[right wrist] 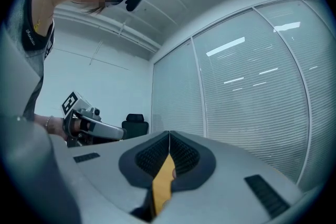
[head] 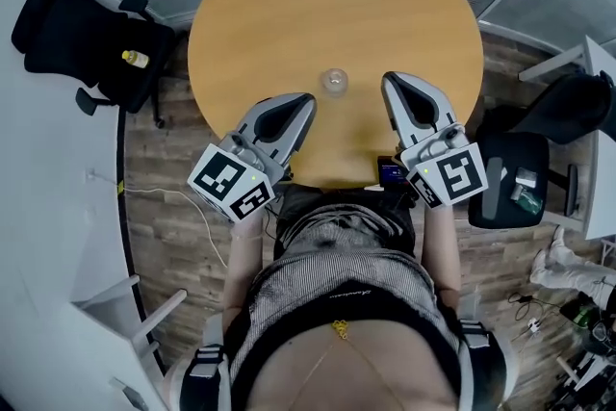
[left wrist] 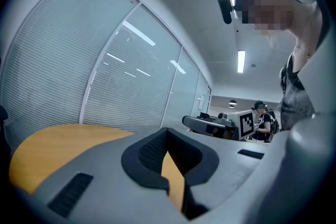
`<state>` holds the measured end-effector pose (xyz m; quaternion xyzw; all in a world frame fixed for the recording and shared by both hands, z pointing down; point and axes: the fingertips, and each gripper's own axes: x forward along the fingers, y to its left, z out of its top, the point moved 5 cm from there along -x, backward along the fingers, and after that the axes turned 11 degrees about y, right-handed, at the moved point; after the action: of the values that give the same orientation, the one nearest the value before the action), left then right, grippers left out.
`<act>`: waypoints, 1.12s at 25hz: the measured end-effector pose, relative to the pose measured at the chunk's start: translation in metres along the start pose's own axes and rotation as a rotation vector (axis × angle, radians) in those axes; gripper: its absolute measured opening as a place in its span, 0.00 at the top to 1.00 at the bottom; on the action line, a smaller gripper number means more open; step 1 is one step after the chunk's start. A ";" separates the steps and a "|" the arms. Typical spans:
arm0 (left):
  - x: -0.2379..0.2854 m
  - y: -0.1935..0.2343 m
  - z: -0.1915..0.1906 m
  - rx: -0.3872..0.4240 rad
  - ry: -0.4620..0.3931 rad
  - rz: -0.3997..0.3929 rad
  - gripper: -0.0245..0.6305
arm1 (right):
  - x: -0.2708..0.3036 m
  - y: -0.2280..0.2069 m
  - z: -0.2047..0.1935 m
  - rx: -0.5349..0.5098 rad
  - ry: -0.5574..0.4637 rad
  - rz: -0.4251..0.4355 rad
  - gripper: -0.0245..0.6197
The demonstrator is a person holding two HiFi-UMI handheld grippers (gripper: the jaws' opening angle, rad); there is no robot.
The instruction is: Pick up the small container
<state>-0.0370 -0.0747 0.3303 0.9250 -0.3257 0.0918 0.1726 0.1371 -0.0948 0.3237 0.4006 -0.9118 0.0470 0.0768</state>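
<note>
The small container [head: 333,81], clear and round, stands on the round wooden table [head: 289,5] near its front edge. My left gripper [head: 308,98] lies just to the container's near left, apart from it, its jaws closed tip to tip with nothing between them. My right gripper [head: 388,78] sits to the container's right, also apart, shut and empty. In the left gripper view the left gripper [left wrist: 167,131] has its tips meeting over the tabletop; in the right gripper view the right gripper [right wrist: 169,134] looks the same. Neither gripper view shows the container.
A black office chair [head: 87,43] with a yellow item [head: 136,59] on it stands at the left, another black chair [head: 520,178] at the right. A small black device [head: 392,173] sits at the table's near edge. Blinds on glass walls [left wrist: 105,71] ring the table.
</note>
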 end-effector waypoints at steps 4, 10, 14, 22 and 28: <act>-0.003 0.014 0.000 0.003 0.028 -0.044 0.96 | 0.013 0.007 0.000 0.002 0.021 -0.037 0.93; -0.011 0.043 0.004 0.041 0.075 -0.105 0.96 | 0.033 0.023 0.001 0.007 0.050 -0.078 0.93; -0.012 0.057 0.008 0.026 0.067 -0.125 0.96 | 0.042 0.028 0.001 0.004 0.060 -0.141 0.93; -0.002 0.057 0.005 -0.003 0.073 -0.169 0.96 | 0.046 0.034 0.002 0.008 0.057 -0.174 0.93; 0.001 0.056 0.004 -0.018 0.071 -0.178 0.96 | 0.047 0.034 0.000 0.011 0.065 -0.158 0.93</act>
<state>-0.0720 -0.1177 0.3414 0.9449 -0.2366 0.1060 0.1999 0.0804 -0.1061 0.3312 0.4698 -0.8742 0.0587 0.1075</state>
